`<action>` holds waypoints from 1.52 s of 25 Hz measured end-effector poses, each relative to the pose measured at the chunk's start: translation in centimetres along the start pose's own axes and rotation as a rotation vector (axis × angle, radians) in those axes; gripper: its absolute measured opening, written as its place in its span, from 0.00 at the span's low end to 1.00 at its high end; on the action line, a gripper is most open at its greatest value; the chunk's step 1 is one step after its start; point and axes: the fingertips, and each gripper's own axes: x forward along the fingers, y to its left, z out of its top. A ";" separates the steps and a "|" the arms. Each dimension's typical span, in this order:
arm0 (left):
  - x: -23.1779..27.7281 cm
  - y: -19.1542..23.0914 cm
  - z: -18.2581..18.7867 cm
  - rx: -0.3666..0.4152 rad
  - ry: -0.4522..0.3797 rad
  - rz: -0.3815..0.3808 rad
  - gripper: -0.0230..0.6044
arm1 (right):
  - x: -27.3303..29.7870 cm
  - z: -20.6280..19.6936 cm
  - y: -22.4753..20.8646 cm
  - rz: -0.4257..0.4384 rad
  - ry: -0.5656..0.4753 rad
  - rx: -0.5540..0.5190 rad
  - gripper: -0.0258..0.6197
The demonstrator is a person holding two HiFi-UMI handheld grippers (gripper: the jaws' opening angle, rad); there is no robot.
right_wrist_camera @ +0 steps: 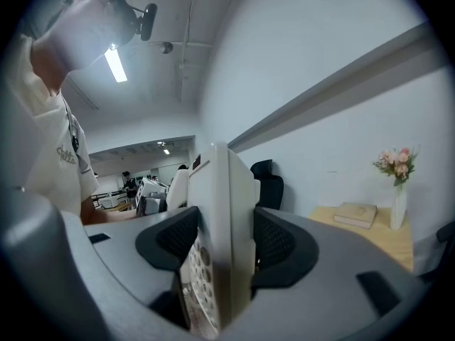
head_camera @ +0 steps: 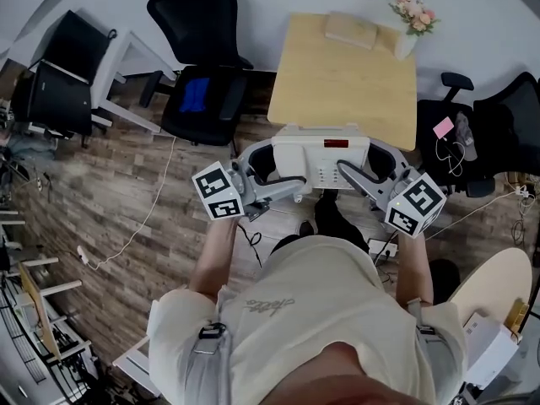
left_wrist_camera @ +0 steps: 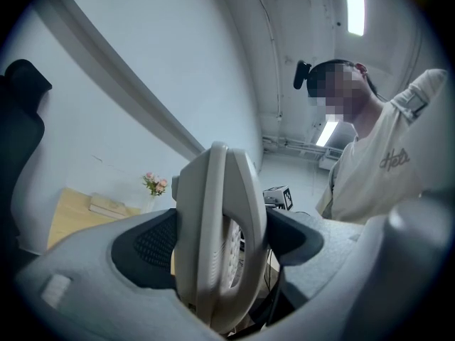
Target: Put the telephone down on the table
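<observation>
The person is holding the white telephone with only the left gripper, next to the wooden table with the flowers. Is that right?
Not quite. Both grippers hold the telephone: the right gripper view shows the right gripper with its jaws shut on it, like the left gripper. The wooden table with the flowers is indeed close by.

The telephone (head_camera: pixel 325 160) is showing smooth off-white plastic with a faint sheen. The table (head_camera: pixel 337 83) is presenting pale matt wood. The left tongs (left_wrist_camera: pixel 217 244) and right tongs (right_wrist_camera: pixel 220 251) are showing matt grey plastic, with black, finely dimpled pads (left_wrist_camera: pixel 155 244).
</observation>
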 end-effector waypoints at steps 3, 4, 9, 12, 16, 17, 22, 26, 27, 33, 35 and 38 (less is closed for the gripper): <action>1.2 2.5 1.1 0.007 0.017 0.015 0.64 | 1.3 0.6 -2.7 0.017 -0.016 0.010 0.40; 1.8 3.4 1.4 0.010 0.023 0.019 0.64 | 1.6 1.0 -3.8 0.020 -0.023 0.012 0.40; 6.2 8.3 3.5 0.027 0.043 0.029 0.64 | 2.6 2.8 -10.3 0.028 -0.056 0.013 0.40; 8.1 10.4 4.6 0.032 0.047 0.029 0.64 | 3.0 3.9 -13.2 0.028 -0.058 0.011 0.40; 10.9 13.6 5.9 0.039 0.042 0.033 0.64 | 3.6 5.3 -17.4 0.039 -0.063 0.002 0.40; 12.0 14.8 6.2 0.036 0.040 0.036 0.64 | 3.9 5.5 -19.0 0.042 -0.060 0.005 0.40; 15.0 19.0 7.1 0.021 0.037 0.043 0.64 | 5.0 6.1 -24.2 0.047 -0.047 0.024 0.40; 15.9 20.8 7.4 -0.007 0.036 0.040 0.64 | 5.7 6.3 -26.0 0.042 -0.041 0.041 0.40; 16.1 21.3 7.6 -0.012 0.037 0.038 0.64 | 6.0 6.4 -26.5 0.039 -0.040 0.045 0.40; 16.3 24.7 8.1 -0.036 0.058 0.002 0.64 | 8.1 6.3 -28.7 -0.004 -0.034 0.071 0.40; 16.2 25.9 8.4 -0.041 0.061 -0.018 0.64 | 9.0 6.6 -29.3 -0.024 -0.031 0.069 0.40; 16.0 28.0 9.4 -0.058 0.060 -0.061 0.64 | 10.5 7.4 -30.2 -0.071 -0.028 0.066 0.40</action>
